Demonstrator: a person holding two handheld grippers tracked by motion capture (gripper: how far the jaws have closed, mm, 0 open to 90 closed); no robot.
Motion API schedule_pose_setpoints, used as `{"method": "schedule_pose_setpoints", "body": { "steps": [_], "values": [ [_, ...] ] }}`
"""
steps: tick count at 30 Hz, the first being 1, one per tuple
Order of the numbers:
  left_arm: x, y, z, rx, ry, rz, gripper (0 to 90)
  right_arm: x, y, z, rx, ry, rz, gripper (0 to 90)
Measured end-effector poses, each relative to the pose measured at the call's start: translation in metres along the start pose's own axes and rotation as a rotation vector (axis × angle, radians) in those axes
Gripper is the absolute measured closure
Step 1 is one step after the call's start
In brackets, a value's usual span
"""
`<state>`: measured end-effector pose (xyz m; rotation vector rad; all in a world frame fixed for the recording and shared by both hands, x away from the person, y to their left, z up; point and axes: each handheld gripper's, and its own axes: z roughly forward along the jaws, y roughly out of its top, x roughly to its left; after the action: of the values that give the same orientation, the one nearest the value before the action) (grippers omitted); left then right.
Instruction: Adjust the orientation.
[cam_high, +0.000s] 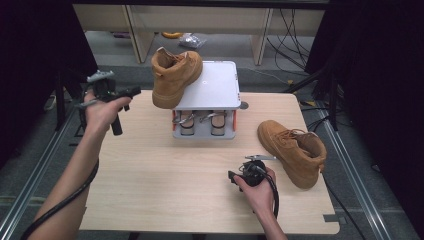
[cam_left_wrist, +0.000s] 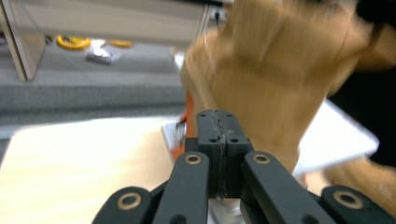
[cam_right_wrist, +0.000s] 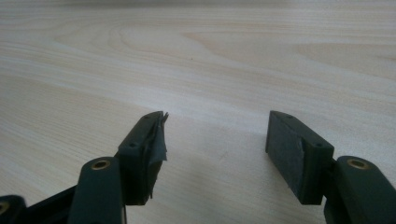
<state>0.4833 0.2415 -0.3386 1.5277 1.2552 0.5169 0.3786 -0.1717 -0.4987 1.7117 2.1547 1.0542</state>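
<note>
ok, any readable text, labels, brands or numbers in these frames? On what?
None readable.
Boot on the rack: no visible brand or label.
Boot on the table: none visible.
Grey rack: plain top, no markings legible.
Left tongs and right tongs: no print visible.

From above my side, the high view looks forward and down over the whole wooden table (cam_high: 165, 175). My left gripper view looks level and close at the tan boot (cam_left_wrist: 271, 70) on the grey rack (cam_left_wrist: 336, 140), shared with the high view. My right gripper view looks low across bare tabletop.
</note>
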Motion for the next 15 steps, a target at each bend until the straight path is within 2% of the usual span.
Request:
{"method": "schedule_pose_setpoints", "body": {
  "steps": [1, 2, 3, 4, 6, 7, 8, 9, 10, 13, 14, 15],
  "values": [
    [0.0, -0.007, 0.002, 0.013, 0.001, 0.005, 89.4, 0.003, 0.001, 0.0, 0.012, -0.004, 0.04, 38.7],
    [0.0, -0.012, 0.005, 0.023, 0.005, 0.008, 89.4, 0.003, 0.001, 0.0, 0.011, -0.003, 0.046, 38.7],
    [-0.001, -0.017, 0.007, 0.031, 0.004, 0.007, 89.5, 0.003, 0.001, 0.0, 0.011, -0.004, 0.046, 38.7],
    [-0.003, -0.02, 0.01, 0.046, 0.001, 0.013, 89.6, -0.001, 0.0, 0.0, -0.002, -0.005, -0.006, 38.7],
    [-0.008, -0.026, 0.013, 0.058, -0.016, 0.017, 89.6, 0.001, 0.0, -0.001, -0.002, 0.001, 0.023, 38.7],
    [-0.01, -0.028, 0.015, 0.062, -0.02, 0.024, 89.7, 0.0, 0.001, -0.003, 0.007, -0.001, 0.016, 38.7],
    [-0.014, -0.029, 0.018, 0.064, -0.027, 0.026, 89.7, 0.001, 0.001, -0.004, 0.015, 0.005, 0.04, 38.7],
    [-0.014, -0.029, 0.018, 0.064, -0.027, 0.026, 89.7, 0.001, 0.001, -0.004, 0.015, 0.005, 0.04, 38.7],
    [-0.015, -0.029, 0.019, 0.065, -0.028, 0.024, 89.7, 0.0, 0.0, -0.004, 0.009, -0.004, 0.019, 38.7],
    [-0.019, -0.029, 0.022, 0.067, -0.033, 0.025, 89.7, -0.002, 0.001, -0.003, -0.021, 0.007, -0.001, 38.6],
    [-0.02, -0.028, 0.023, 0.068, -0.037, 0.026, 89.8, 0.001, 0.002, -0.006, 0.01, -0.002, 0.044, 38.6],
    [-0.021, -0.028, 0.024, 0.069, -0.032, 0.028, 89.7, 0.001, 0.002, -0.006, 0.01, 0.001, 0.049, 38.6]
  ]
}}
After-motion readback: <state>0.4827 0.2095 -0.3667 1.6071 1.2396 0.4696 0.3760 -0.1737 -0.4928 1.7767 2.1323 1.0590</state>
